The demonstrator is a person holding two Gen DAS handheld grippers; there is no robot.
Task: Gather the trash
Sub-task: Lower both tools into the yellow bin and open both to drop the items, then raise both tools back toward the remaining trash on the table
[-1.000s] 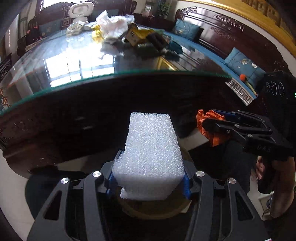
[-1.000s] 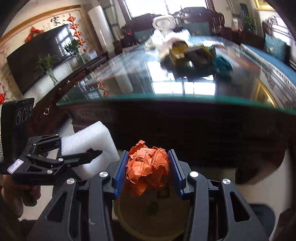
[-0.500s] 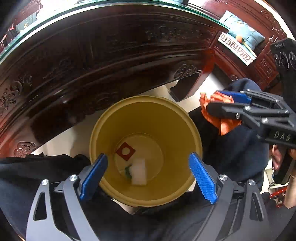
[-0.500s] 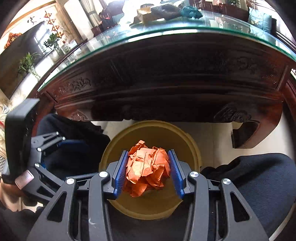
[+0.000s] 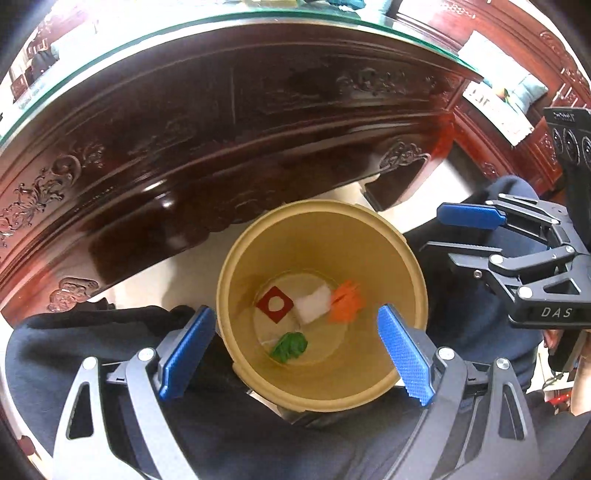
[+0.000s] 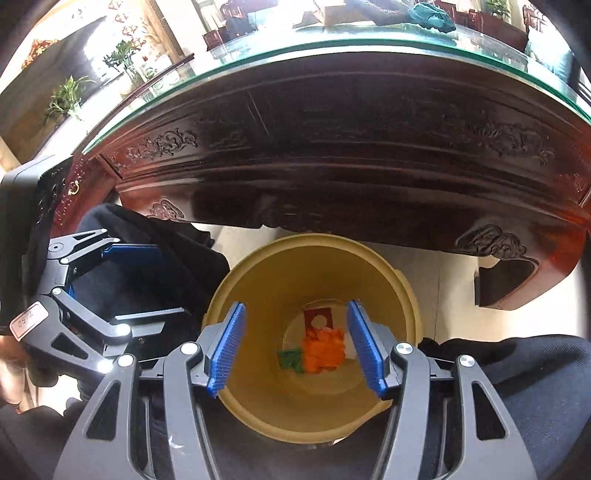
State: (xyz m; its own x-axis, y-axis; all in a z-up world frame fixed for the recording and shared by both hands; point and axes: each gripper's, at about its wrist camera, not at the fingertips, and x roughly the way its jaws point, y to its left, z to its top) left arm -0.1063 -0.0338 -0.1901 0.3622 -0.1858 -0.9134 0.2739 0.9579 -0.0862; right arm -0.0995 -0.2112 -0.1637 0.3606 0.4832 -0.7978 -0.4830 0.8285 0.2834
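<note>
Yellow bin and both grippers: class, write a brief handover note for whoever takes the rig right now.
Left gripper: open, empty, above the yellow bin.
Right gripper: open, empty, also above it.
In the bin: orange paper wad, white foam block, green scrap, red card.
Done: foam and orange wad dropped in.
Left: more trash sits on the glass-topped table; fetch it.

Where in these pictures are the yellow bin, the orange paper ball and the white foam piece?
yellow bin point(image 5: 413, 266), left wrist view, right rim.
orange paper ball point(image 6: 323, 349), right wrist view, middle of the crumple.
white foam piece point(image 5: 313, 304), left wrist view, its top face.
</note>
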